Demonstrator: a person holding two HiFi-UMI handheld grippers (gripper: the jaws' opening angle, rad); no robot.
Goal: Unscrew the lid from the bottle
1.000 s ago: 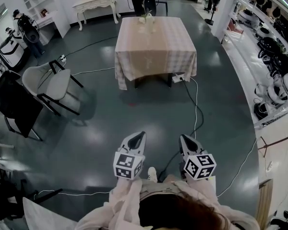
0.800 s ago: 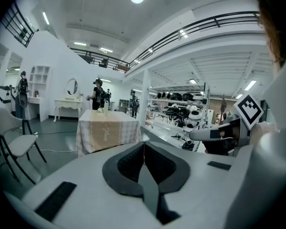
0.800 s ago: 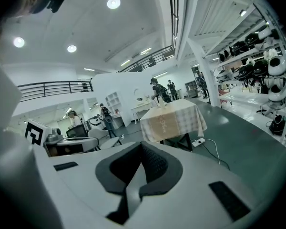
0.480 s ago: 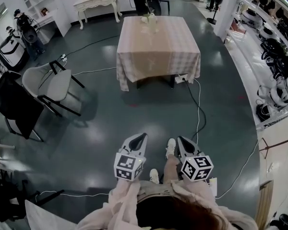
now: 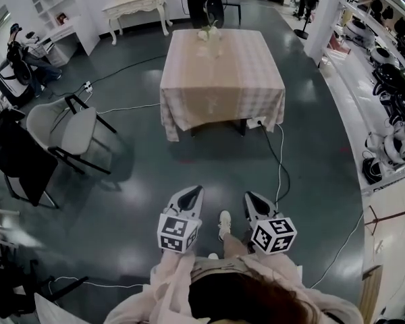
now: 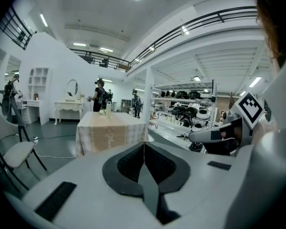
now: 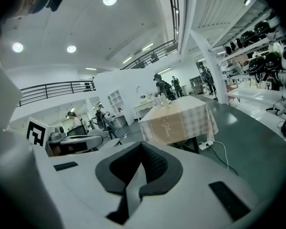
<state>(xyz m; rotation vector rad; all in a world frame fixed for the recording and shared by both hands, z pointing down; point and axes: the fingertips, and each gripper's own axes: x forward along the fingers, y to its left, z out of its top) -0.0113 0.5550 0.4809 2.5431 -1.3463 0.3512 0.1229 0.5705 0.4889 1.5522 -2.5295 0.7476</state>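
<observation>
Far across the floor (image 5: 121, 201), the bench (image 5: 223, 79) bears the likely bottle (image 5: 210, 32), straight ahead of left claw (image 5: 196, 190) and right claw (image 5: 249, 196), both pressed together, empty.

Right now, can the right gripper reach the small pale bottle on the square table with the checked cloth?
Probably not yet. The right gripper, shut and empty, hangs over grey floor; the cloth-covered table stands well ahead, with the pale bottle near its far edge. Nothing blocks the way.
</observation>
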